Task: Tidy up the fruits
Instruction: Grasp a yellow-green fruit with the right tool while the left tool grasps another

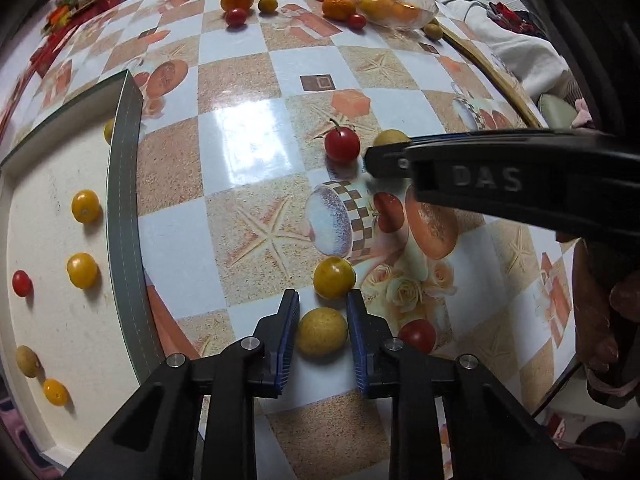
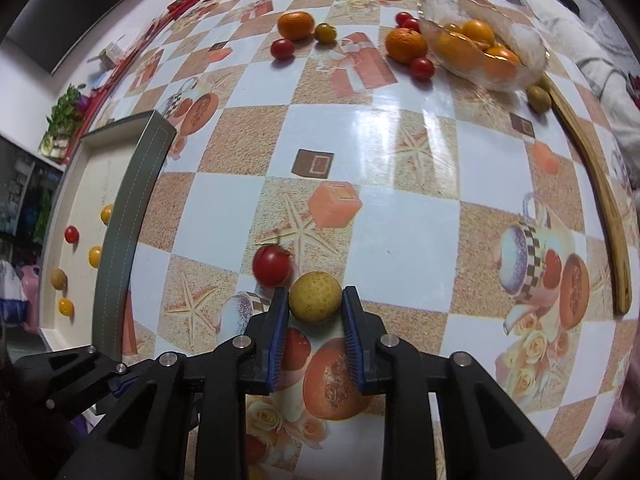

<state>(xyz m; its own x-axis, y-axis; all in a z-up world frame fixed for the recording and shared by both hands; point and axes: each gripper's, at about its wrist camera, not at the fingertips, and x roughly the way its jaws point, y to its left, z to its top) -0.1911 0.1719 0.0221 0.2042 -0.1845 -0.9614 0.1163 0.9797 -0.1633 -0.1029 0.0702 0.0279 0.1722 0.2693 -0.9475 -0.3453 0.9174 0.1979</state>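
While each tool clasps a tan fruit — left tool (image 1: 323, 320) on its tan fruit (image 1: 322, 331); right tool (image 2: 315, 312) likewise.

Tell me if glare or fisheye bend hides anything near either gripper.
Left wrist view: glare patch on the tablecloth sits away from the left gripper, tray rim bows. Right wrist view: glare mid-table, right gripper and its tan fruit sharp.

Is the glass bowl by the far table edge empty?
No, the glass bowl holds several oranges in the right wrist view.
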